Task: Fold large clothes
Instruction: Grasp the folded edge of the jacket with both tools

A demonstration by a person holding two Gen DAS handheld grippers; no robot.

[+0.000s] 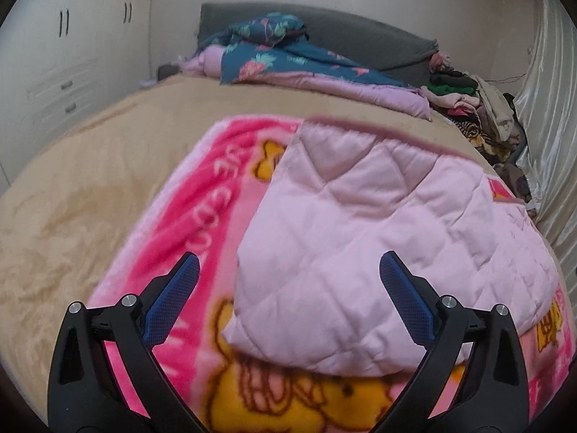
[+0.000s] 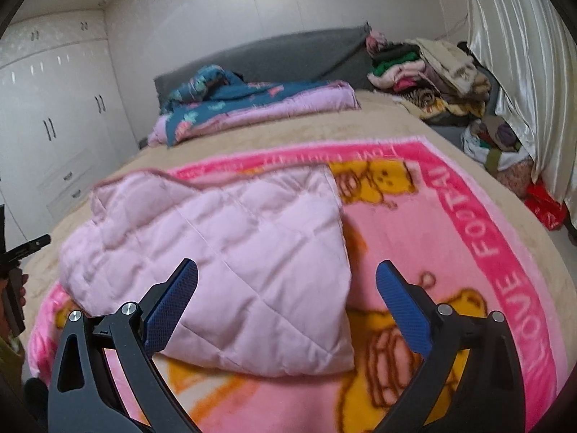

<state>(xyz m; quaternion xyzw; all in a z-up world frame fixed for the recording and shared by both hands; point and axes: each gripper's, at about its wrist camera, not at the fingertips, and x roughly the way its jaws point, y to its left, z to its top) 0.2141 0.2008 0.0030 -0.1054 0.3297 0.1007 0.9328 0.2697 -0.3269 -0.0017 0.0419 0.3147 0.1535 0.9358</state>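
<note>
A pink fleece blanket [image 1: 202,195] with yellow cartoon bears and white lettering lies spread on the bed; it also shows in the right wrist view [image 2: 450,223]. Part of it is folded over, and its pale pink quilted underside [image 1: 360,238] faces up in the middle; the right wrist view shows this underside [image 2: 230,252] too. My left gripper [image 1: 290,263] is open and empty, just above the near edge of the folded part. My right gripper [image 2: 286,270] is open and empty above the fold's near right corner. The left gripper [image 2: 25,249] peeks in at the right view's left edge.
The bed has a tan cover [image 1: 72,187]. A teal floral and lilac quilt [image 1: 288,61] lies bunched at the grey headboard [image 2: 288,54]. A pile of clothes [image 2: 425,72] sits at the far right, with bags [image 2: 505,151] and a curtain [image 2: 515,54]. White wardrobes [image 1: 65,54] stand left.
</note>
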